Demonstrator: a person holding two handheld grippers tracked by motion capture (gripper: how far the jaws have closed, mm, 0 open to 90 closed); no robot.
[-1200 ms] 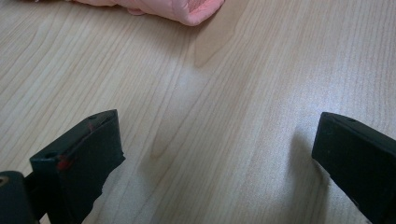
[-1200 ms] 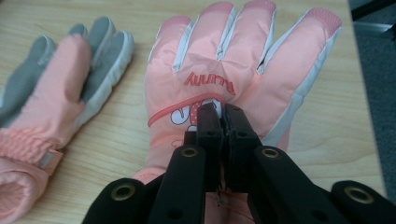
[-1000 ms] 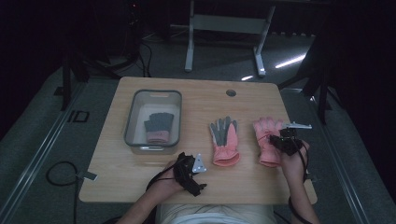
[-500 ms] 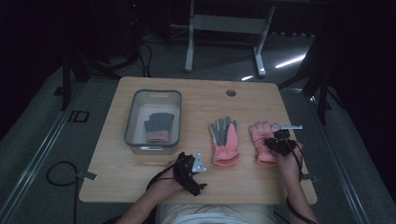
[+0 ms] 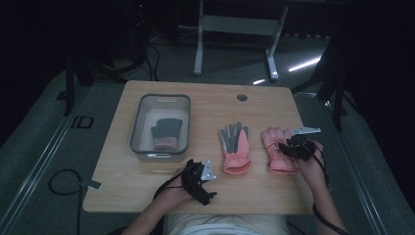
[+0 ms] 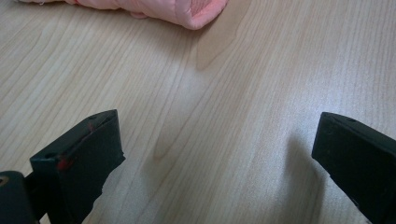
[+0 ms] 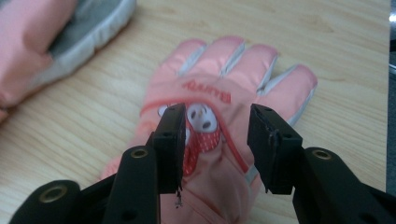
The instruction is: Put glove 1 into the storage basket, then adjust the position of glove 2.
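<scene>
Wooden table: right hand-held gripper hovers over pink glove, jaws just opening; left hand-held gripper rests spread.

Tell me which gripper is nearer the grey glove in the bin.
Left. The left gripper sits just in front of the bin holding the grey glove; the right gripper is farther away, over the right-hand pink glove.

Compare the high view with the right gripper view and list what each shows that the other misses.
High view alone: the clear bin holding a grey glove, and the left tongs low over the table.

Right gripper view alone: the cartoon print and red lettering on the pink glove's back, seen between jaws that have just been opening.

Both: that pink glove, its grey-palmed neighbour, the wooden table and the right tongs.
</scene>
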